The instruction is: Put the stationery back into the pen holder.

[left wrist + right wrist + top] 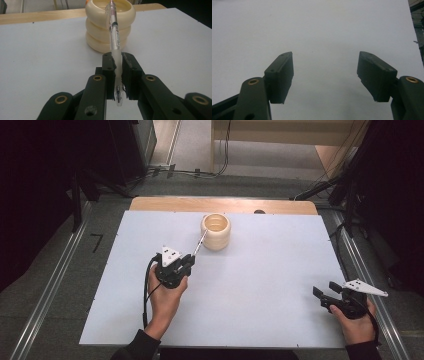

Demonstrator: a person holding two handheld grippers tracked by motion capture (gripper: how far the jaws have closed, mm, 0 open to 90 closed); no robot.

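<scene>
Pen (200,242) and cream cup (216,232) sit toward the far middle of the white worktop (260,285) in the high view. The pen is slim and pale, its near end pinched in the left gripper (188,261), its far end slanting up to the cup's near rim. The cup stands upright, its wall ribbed in three stacked rings, near the worktop's far edge. A hand (165,302) holds the left gripper from below, a black cable looping off its side. The right gripper (320,296) rests well apart at the worktop's near right edge, jaws spread with nothing between them, held by the other hand (356,324).

In the left gripper view, the left gripper (118,65) has its two black jaws pressed together on the pen (114,32), clamping its frosted grip section. The clear barrel runs up and away from the jaws, and its upper end lies against the cup (100,30) at the rim; whether it reaches inside cannot be told. The pen's tip pokes out below the jaws, toward the camera.

In the right gripper view, the right gripper (325,73) has its jaws spread wide over bare white worktop (312,30), with nothing held.
</scene>
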